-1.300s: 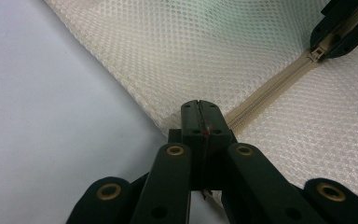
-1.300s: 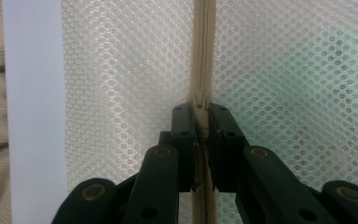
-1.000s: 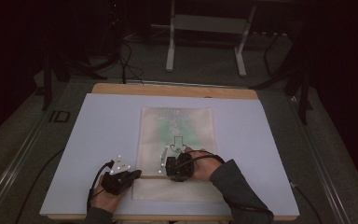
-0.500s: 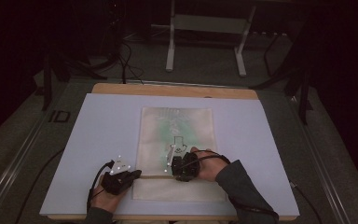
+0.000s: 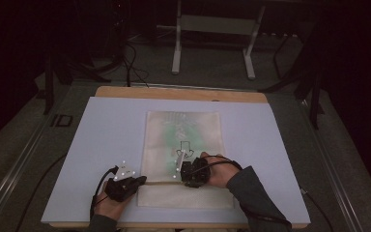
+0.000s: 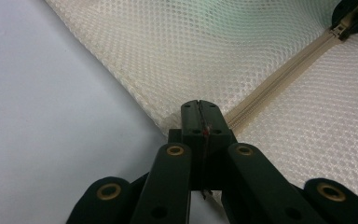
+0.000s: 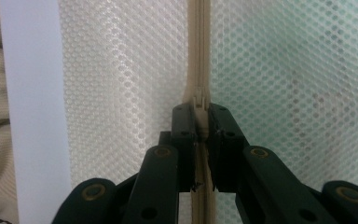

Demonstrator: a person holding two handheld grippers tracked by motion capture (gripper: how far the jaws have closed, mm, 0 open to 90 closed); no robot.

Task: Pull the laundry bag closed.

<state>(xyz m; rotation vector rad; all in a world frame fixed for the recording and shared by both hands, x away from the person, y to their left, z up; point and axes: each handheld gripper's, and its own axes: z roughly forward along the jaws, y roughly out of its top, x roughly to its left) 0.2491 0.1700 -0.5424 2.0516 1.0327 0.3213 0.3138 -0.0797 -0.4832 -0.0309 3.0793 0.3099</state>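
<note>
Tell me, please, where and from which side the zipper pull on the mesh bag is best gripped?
Grip the zipper pull by its small flat tab, coming along the zipper line from the person's side. It lies flat on the mesh bag, so the right tongs, already shut on it, suit it.

High view sits above the person's side, looking forward and down over the whole bench [image 5: 101, 145]. Each hand-held gripper view looks close along its own jaws at the mesh bag [image 6: 242, 51]. All 3 views share the bag's zipper [image 7: 199, 46] near the bench's front edge.
</note>
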